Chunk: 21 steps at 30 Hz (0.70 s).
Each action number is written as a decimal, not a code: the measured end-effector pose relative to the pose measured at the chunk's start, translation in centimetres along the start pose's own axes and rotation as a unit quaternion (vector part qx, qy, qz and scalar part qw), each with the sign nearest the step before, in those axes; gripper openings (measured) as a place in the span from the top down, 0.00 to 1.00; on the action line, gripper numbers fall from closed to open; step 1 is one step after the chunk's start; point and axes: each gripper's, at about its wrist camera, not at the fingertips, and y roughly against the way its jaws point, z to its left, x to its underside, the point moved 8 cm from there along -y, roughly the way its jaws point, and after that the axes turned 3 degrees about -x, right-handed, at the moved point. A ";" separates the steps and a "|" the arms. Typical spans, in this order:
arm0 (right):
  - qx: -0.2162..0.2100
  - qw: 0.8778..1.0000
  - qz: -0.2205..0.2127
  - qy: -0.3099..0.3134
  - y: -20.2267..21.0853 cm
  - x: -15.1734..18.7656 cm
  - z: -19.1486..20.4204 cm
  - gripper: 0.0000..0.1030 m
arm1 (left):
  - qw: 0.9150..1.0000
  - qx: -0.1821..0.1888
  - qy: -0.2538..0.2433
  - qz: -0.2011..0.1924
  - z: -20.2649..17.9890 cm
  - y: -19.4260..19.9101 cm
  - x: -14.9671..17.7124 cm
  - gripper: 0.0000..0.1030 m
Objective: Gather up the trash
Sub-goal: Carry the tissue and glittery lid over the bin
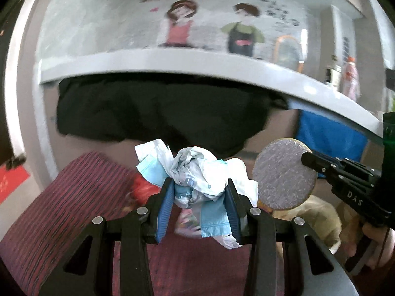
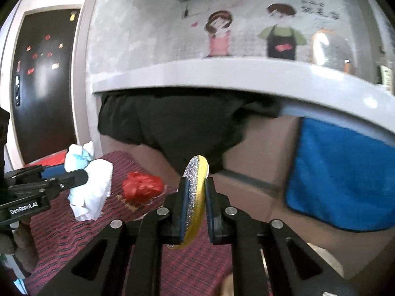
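Observation:
My left gripper point(image 1: 197, 202) is shut on a crumpled wad of white and light-blue paper trash point(image 1: 197, 172), held above a red striped cloth point(image 1: 81, 197). The wad also shows in the right wrist view point(image 2: 90, 187), with the left gripper point(image 2: 81, 176) on it. My right gripper point(image 2: 196, 197) is shut on a round glittery silver disc with a gold rim point(image 2: 196, 197), held edge-on; in the left wrist view the disc point(image 1: 284, 175) shows face-on, with the right gripper point(image 1: 306, 159) on its edge. A crumpled red wrapper point(image 2: 142, 187) lies on the striped cloth point(image 2: 74, 234).
A black bag-lined bin point(image 2: 177, 128) sits ahead under a white ledge point(image 2: 222, 74); the bin also shows in the left wrist view point(image 1: 158, 113). A blue cloth point(image 2: 345, 180) hangs at the right over a cardboard box point(image 2: 259, 172). A dark door point(image 2: 47, 79) stands at the left.

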 end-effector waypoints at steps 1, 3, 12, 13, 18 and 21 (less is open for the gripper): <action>0.010 1.000 -0.007 -0.002 1.1 -0.1 -1.0 0.89 | 1.000 0.006 -0.006 -0.004 -1.1 0.1 -0.3 0.60; 0.026 1.000 -0.015 -0.006 2.8 -0.1 -2.4 0.89 | 1.000 0.022 -0.019 -0.011 -3.9 0.0 -0.7 0.60; 0.107 0.993 -0.040 -0.035 9.8 1.4 -10.4 0.89 | 0.994 0.081 -0.067 -0.016 -15.4 -1.2 -0.5 0.60; 0.115 0.992 -0.040 -0.040 10.7 1.8 -11.4 0.89 | 0.994 0.086 -0.069 -0.016 -16.4 -1.3 -0.4 0.60; 0.142 0.988 -0.042 -0.048 13.2 3.3 -14.0 0.89 | 0.990 0.106 -0.087 -0.018 -20.8 -1.4 0.4 0.60; 0.152 0.986 -0.045 -0.053 14.2 4.0 -15.1 0.89 | 0.989 0.111 -0.096 -0.025 -22.3 -1.2 0.8 0.60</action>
